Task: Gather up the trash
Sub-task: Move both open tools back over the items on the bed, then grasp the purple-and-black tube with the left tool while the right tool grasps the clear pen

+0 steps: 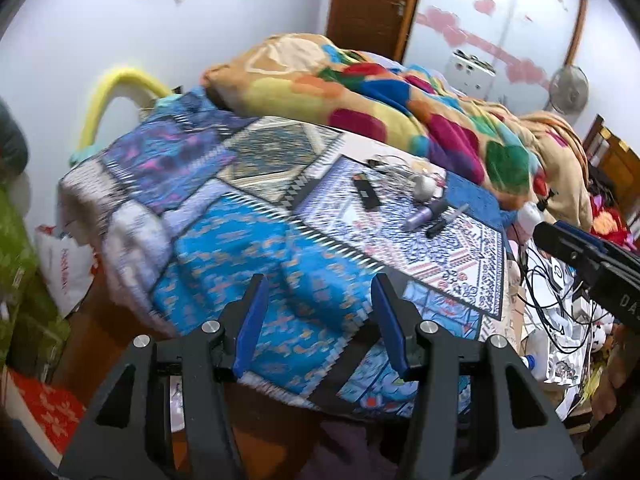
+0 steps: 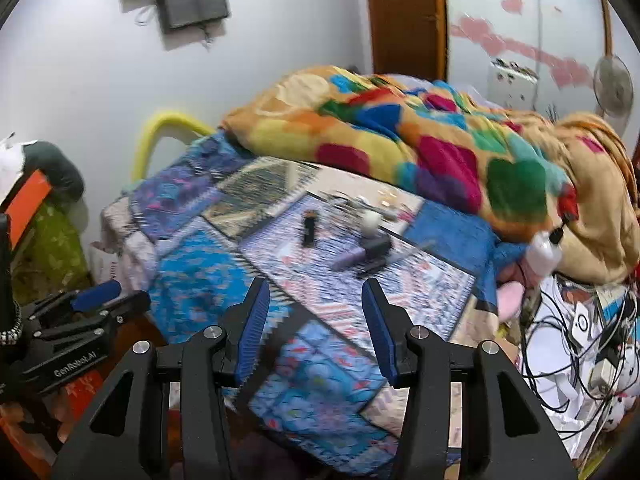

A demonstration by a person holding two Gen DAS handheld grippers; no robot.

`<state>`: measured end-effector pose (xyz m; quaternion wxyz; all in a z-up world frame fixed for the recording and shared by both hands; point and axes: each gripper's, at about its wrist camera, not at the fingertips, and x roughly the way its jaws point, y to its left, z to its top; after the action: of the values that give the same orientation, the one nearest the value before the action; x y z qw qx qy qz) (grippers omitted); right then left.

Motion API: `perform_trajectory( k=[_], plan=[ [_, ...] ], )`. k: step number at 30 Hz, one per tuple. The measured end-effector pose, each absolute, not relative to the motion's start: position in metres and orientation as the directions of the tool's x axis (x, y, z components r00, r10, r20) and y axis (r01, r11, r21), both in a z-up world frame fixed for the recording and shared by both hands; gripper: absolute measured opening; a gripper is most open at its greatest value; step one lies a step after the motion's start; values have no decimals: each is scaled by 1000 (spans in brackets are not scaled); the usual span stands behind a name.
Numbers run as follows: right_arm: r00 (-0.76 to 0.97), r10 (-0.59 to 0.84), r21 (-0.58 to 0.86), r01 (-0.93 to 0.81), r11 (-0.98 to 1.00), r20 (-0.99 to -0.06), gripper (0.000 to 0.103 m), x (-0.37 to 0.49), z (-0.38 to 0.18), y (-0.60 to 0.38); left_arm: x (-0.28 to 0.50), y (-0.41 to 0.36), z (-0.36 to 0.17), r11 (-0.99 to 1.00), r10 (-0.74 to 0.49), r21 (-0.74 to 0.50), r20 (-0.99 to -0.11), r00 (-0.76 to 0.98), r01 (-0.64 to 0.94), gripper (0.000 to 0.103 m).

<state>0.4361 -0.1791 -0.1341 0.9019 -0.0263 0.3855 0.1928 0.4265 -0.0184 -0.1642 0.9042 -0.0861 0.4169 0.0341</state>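
Both grippers, left gripper (image 1: pixel 318 292) and right gripper (image 2: pixel 314 294), hang spread and hold nothing above the bed (image 1: pixel 224 240) near edge; small litter (image 1: pixel 416 200) lies farther in.

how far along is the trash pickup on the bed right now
Nothing looks collected yet. The left gripper and right gripper are both open and empty, short of the bed. Small items remain scattered on the patterned bedspread, so picking up is all ahead.

Patchwork bed (image 1: pixel 224 236) carries bright blanket (image 1: pixel 360 92), small clutter (image 1: pixel 416 200)
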Motion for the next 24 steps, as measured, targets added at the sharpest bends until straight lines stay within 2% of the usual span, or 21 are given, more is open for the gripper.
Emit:
perform_trajectory(
  k=[7, 18, 24],
  plan=[
    [552, 327, 166, -322, 932, -767, 45, 482, -177, -210, 476, -44, -192, 993, -46, -106, -778, 627, -59, 52],
    [466, 333, 272, -194, 942, -820, 44, 560, -241, -204, 530, -37, -236, 993, -45, -98, -807, 589, -58, 52],
    [490, 258, 219, -136, 966, -833, 45, 576, -255, -182, 541, -30, -250, 992, -47, -108, -813, 580, -71, 52]
  ],
)
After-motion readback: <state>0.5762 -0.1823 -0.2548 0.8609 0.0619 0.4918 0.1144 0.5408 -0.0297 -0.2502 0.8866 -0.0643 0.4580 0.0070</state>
